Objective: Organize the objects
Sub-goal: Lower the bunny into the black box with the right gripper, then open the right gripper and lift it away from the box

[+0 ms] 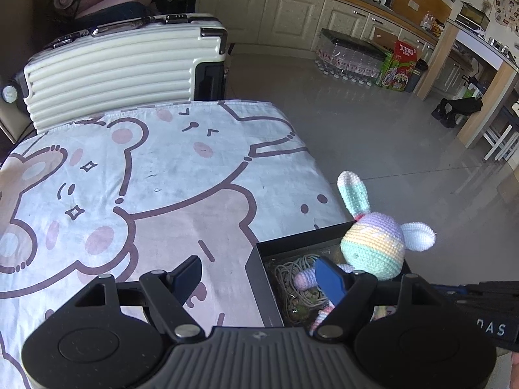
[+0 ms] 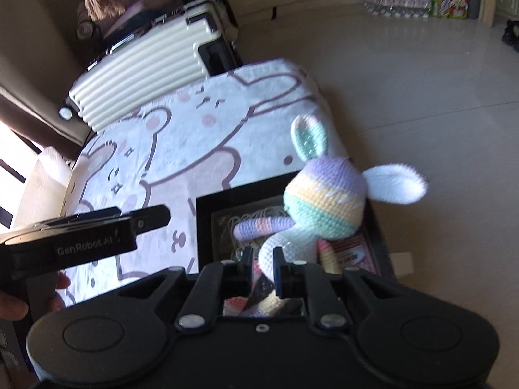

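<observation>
At the surface's right edge, our right fingers (image 2: pixel 262 267) pinch the bunny (image 2: pixel 321 207) by its body over the box (image 2: pixel 203 227); left fingers (image 1: pixel 259 277) stand wide, empty. We should hold firm, clearing the rim.

a home kitchen: cream cabinets (image 1: pixel 292 13), suitcase (image 1: pixel 123 64), cartoon-print tablecloth (image 1: pixel 146 178).

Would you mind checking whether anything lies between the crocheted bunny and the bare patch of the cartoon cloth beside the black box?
Nothing visible blocks it. The right gripper is shut on the bunny, above the black box. The cloth left of the box is bare; only the open left gripper hovers near that side.
</observation>
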The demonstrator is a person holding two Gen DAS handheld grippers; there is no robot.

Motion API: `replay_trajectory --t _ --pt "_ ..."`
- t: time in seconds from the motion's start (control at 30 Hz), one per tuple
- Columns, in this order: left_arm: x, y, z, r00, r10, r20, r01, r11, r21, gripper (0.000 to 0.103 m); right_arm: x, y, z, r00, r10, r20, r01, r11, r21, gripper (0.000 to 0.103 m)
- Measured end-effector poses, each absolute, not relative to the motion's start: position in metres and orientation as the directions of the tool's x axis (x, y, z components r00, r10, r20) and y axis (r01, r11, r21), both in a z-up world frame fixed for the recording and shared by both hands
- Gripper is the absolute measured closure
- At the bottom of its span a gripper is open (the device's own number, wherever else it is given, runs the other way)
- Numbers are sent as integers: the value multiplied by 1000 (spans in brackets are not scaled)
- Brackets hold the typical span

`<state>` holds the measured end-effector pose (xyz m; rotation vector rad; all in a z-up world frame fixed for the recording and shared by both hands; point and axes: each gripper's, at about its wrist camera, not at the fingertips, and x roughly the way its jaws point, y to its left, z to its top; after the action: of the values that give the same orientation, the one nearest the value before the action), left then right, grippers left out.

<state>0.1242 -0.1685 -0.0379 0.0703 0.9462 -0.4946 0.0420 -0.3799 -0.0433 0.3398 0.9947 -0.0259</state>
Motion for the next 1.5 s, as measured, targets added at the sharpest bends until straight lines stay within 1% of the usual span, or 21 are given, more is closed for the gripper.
replay_trajectory --t 0.07,0.33,0.6,0.77,0.9,1.13,1.4,1.47,1.5 --pt "117 -168 -32 486 -380 -787 438 885 -157 26 32 -381 -35 579 100 -809 174 954 243 84" --pt "83 -161 -6 520 -388 -761 453 880 -140 25 -4 -385 -7 668 15 -744 193 962 193 81" --pt "47 -147 18 566 -380 -732 452 885 -110 25 -39 -380 15 725 -27 -688 201 964 174 79" --pt "30 -139 28 586 -362 -725 435 895 -96 25 -56 -380 28 752 -63 -656 221 962 162 75" --pt "20 -133 36 601 -370 -708 434 896 -100 25 -69 -381 38 769 -97 -632 240 960 145 72" --pt "0 -129 44 622 -382 -683 449 889 -89 18 -87 -374 48 773 -148 -617 266 958 104 61" --pt "-11 -113 45 646 -365 -671 433 898 -71 17 -99 -356 52 768 -162 -620 245 968 51 53" --pt "-13 -110 44 650 -357 -671 428 901 -65 14 -100 -351 51 760 -167 -628 239 970 32 45" --pt "-13 -108 44 650 -353 -673 426 902 -62 13 -100 -349 51 756 -170 -633 237 971 22 44"
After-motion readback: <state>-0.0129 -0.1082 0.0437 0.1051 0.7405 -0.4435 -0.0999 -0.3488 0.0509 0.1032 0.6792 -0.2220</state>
